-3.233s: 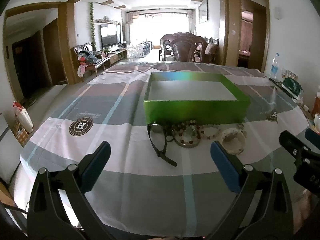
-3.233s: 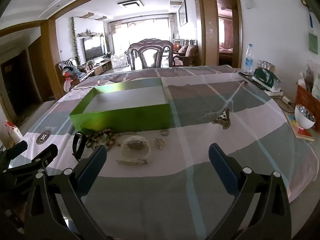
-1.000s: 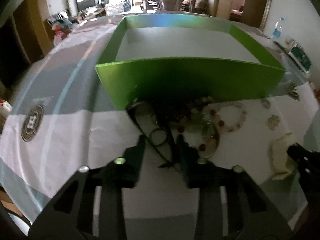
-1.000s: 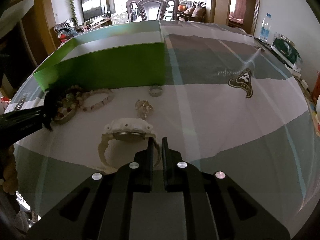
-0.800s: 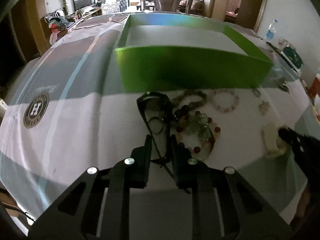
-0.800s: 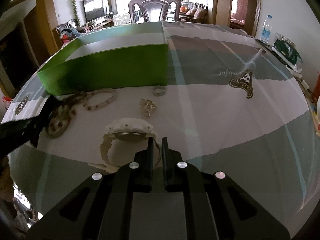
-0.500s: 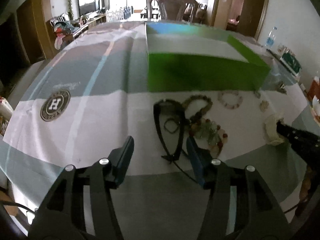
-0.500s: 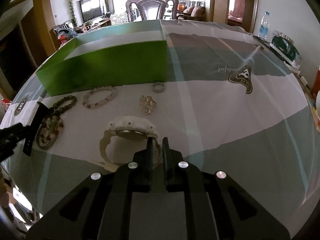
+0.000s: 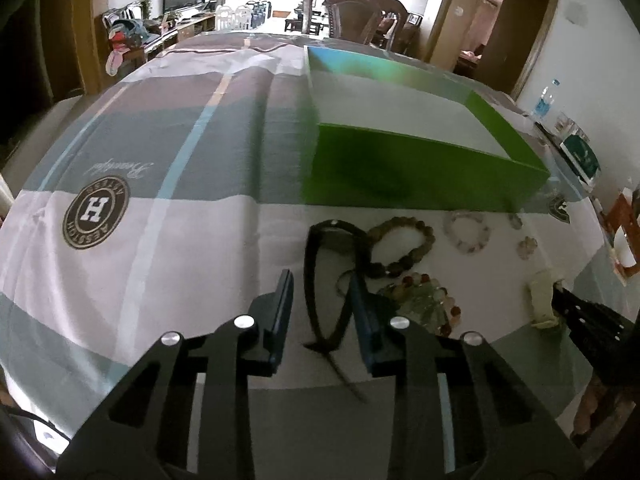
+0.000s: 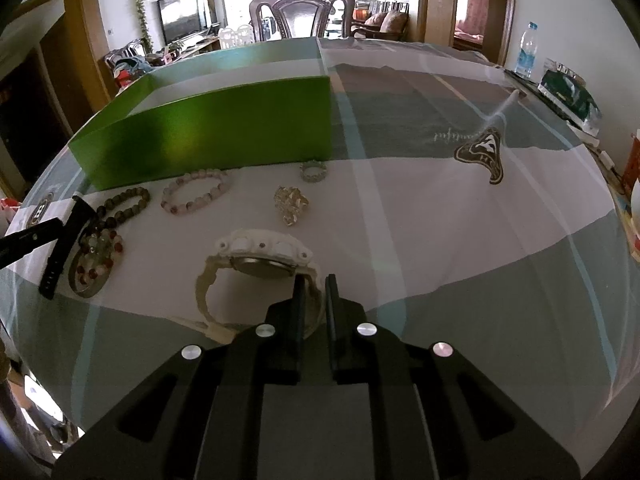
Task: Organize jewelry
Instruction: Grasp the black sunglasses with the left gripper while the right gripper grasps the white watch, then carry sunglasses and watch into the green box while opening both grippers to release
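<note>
Right gripper [image 10: 311, 280] is clamped on the strap of the one white watch [image 10: 260, 258], which lies near the table's front edge with its dial tipped up. Left gripper [image 9: 322, 304] is parted around the black watch [image 9: 328, 276], strap running near to far. Beyond lie three bead bracelets, one ring [image 10: 314, 171] and one brooch [image 10: 291, 204]. Farthest is one green box [image 10: 208, 132], its long wall crosswise, with bare cloth to its right.

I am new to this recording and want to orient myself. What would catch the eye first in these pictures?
The bright green box at the back of the table dominates. Before it lies a row of bracelets, with the right gripper shut on the white watch. The left gripper straddles the black watch, jaws partly open.
</note>
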`<state>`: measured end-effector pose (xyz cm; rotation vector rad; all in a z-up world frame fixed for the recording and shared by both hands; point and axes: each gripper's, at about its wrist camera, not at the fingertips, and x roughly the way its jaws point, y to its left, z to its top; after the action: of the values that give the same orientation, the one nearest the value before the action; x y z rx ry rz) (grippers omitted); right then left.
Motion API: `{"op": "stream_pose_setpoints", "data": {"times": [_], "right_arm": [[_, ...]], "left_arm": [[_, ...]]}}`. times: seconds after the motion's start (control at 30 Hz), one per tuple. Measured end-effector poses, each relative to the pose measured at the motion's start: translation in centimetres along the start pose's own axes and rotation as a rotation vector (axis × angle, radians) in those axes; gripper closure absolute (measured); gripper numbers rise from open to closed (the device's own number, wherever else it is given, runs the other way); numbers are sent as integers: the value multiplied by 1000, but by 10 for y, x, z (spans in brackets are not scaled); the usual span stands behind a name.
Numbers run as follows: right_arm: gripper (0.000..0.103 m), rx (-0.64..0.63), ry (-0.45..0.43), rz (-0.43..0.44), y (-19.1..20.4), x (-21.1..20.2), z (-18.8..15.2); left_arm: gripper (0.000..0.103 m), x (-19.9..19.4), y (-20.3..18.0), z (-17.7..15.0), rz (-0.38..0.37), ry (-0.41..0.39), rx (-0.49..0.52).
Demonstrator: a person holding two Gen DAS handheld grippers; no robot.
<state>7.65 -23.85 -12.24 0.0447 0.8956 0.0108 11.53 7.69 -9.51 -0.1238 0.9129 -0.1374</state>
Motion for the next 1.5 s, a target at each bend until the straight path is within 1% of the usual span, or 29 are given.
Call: {"op": "stream_pose_setpoints", "data": {"times": [0.07,0.1,0.2,0.33,0.4,0.43,0.47,0.5,0.53,0.6,0.7,0.8,0.87,0.97,1.07,1.13,1.2,1.27,1.3,1.37,1.47,1.5], "right_arm": [[93,-2,-1,-5,2,0,0],[93,-4,-2,-7,2,1,0],[93,-5,-4,-10,3,1,-1],[93,-7,-4,-12,3,1,-2],[93,-10,-7,-17,4,1,-2],[93,-12,-8,-20,4,1,-2],[93,-14,-10,-21,4,1,-2],[93,-15,-11,-21,5,0,-2],[93,-16,-13,-21,4,0,-2],[93,-22,-15,-18,5,0,-2],[94,-25,-27,3,4,-4,-2],[95,-26,-49,11,6,-13,1],[95,-27,-64,18,7,-18,5],[95,-28,-97,38,7,-28,15],[95,-27,-133,71,9,-40,32],[95,-33,-170,83,12,-47,47],[95,-42,-215,77,17,-51,70],[95,-43,-235,75,20,-50,89],[95,-38,-235,85,22,-46,102],[95,-23,-226,98,25,-35,122],[95,-38,-192,68,35,-7,145],[95,-42,-167,59,40,6,151]], "left_arm": [[74,-4,8,0,-28,-4,-24],[74,-5,10,1,-22,-7,-32],[74,-2,14,1,27,0,-37],[74,4,12,-1,20,18,-32],[74,8,8,0,30,30,-20],[75,12,6,2,35,37,-8],[79,17,4,3,38,45,1],[89,22,2,3,41,60,4],[96,26,2,3,43,71,6],[101,29,0,2,63,69,8],[101,25,-1,0,58,60,5],[101,10,-1,0,62,24,3],[101,-4,0,3,47,-10,-4],[101,-24,-3,11,30,-58,0],[101,-37,-9,22,2,-89,5],[101,-40,-16,36,0,-107,13],[101,-40,-22,49,-1,-125,19],[101,-36,-28,66,-7,-137,20],[101,-32,-32,75,-5,-136,21],[101,-20,-42,89,23,-135,29],[101,1,-55,106,40,-116,44],[101,8,-57,110,42,-108,42]]}}
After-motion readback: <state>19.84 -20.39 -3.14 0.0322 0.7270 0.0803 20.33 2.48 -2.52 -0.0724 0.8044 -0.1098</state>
